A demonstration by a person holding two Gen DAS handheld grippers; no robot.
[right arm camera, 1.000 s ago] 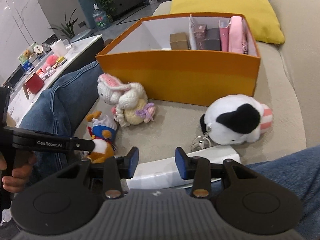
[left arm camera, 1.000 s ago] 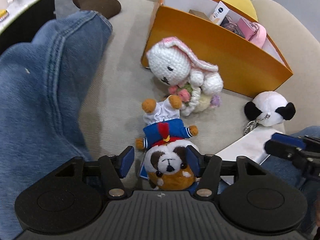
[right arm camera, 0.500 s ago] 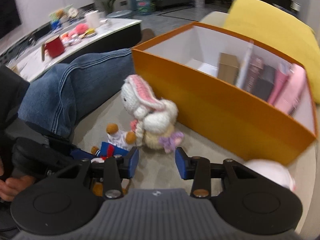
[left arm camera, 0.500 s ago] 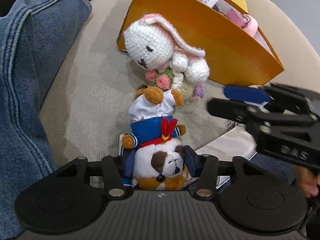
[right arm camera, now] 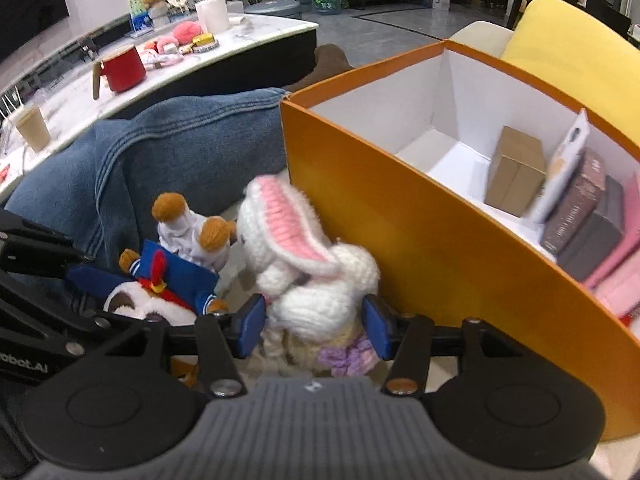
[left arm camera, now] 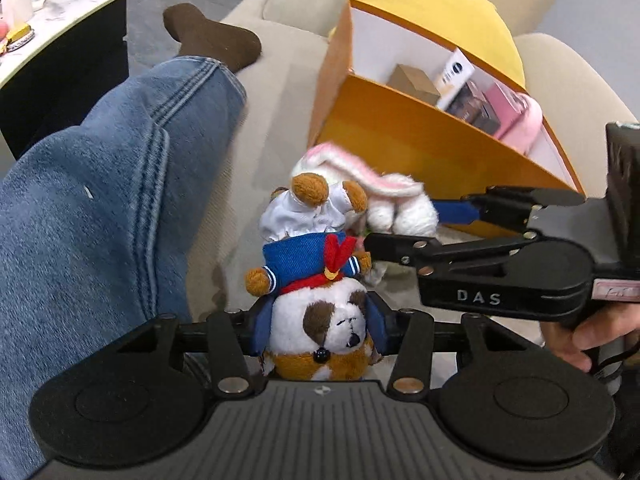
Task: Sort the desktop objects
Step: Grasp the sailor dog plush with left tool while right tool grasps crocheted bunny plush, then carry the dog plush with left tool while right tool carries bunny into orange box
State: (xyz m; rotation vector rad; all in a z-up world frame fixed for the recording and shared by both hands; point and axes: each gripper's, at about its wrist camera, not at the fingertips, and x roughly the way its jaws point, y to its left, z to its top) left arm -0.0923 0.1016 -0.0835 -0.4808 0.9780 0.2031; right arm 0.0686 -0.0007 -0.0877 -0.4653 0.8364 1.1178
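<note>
My left gripper (left arm camera: 316, 330) is shut on the head of a plush dog in a blue sailor suit (left arm camera: 316, 280), which hangs upside down above the beige sofa; the dog also shows in the right wrist view (right arm camera: 176, 268). My right gripper (right arm camera: 314, 330) has its blue pads on both sides of a white crocheted rabbit with pink ears (right arm camera: 308, 272), close against its body; it also shows in the left wrist view (left arm camera: 452, 224), around the rabbit (left arm camera: 384, 196). An orange box (right arm camera: 420, 248) with a white inside stands just behind the rabbit.
The box (left arm camera: 420, 136) holds a brown carton (right arm camera: 516, 168), dark boxes and pink items on its right side. A jeans leg (left arm camera: 100, 200) lies on the left. A yellow cushion (left arm camera: 420, 4) is behind the box. A side table (right arm camera: 120, 68) with a red mug stands beyond.
My left gripper has shut on the dog's head and lifted it. My right gripper has swung left from the panda and white box and come around the rabbit.
</note>
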